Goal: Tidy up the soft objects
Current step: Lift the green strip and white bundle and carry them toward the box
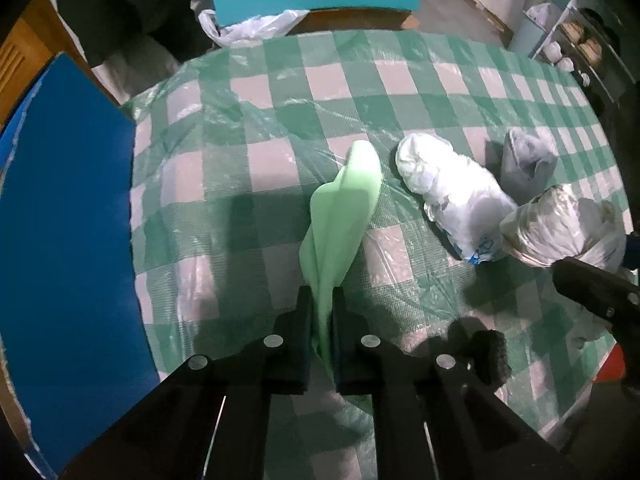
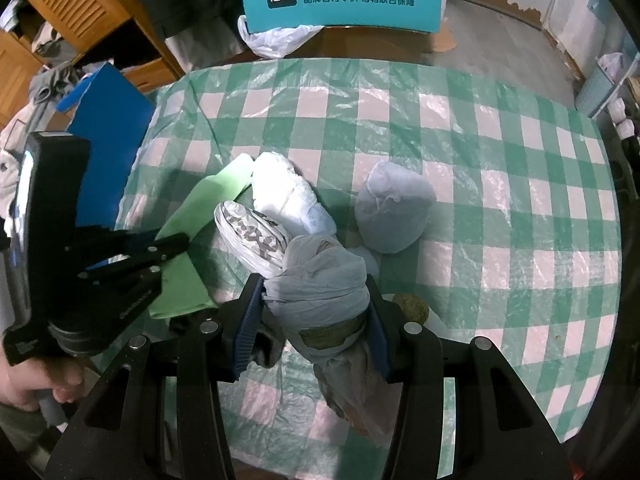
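Two tools busy: left tool point(image 1: 322, 300) pinches limp green cloth point(image 1: 348, 208) beside white bagged bundle point(image 1: 448, 192); right tool point(image 2: 316, 296) clamps squashy bagged bundle point(image 2: 320, 276) mid-body; light, slippery, grab gathered folds.

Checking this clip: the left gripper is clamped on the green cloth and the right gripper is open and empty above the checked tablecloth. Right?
Not quite. The right gripper is not empty: the right wrist view shows it shut on a grey plastic-wrapped bundle. The left gripper is indeed clamped on the green cloth, above the checked tablecloth.
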The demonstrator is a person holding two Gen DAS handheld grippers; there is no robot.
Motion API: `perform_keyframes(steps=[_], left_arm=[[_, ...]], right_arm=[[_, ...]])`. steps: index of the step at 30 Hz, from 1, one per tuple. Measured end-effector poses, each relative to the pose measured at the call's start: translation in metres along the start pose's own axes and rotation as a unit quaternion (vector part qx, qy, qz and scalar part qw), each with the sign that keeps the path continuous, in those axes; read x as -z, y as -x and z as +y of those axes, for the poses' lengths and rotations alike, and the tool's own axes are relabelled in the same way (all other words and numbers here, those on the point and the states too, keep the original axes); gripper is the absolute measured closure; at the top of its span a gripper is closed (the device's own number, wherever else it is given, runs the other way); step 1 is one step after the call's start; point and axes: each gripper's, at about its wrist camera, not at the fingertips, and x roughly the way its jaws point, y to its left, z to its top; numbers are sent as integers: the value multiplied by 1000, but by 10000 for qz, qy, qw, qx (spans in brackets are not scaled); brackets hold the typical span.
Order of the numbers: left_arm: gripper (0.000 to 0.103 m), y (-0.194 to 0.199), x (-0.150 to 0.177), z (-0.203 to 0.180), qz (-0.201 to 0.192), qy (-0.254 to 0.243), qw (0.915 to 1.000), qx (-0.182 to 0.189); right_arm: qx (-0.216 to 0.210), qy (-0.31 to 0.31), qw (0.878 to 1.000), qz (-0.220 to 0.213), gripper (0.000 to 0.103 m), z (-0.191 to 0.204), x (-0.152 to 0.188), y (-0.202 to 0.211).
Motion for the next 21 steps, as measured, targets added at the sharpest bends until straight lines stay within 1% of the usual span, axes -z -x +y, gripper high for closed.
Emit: perform_keyframes(steps=[6, 12, 17, 21], left_arm=[[95, 24, 3, 7, -240, 25, 9997, -2], [95, 47, 12, 14, -395, 4, 9992, -22], [95, 59, 14, 16, -513, 8, 9987, 6], [95, 70, 18, 18, -660, -58, 9978, -53]], right_arm=[[3, 32, 9999, -140, 55, 6, -2, 9], [-41, 55, 9995, -322, 55, 14, -5, 22], [-59, 92, 9989, -445, 55, 22, -6, 33], [-71, 131, 9985, -521, 55, 27, -6, 41]])
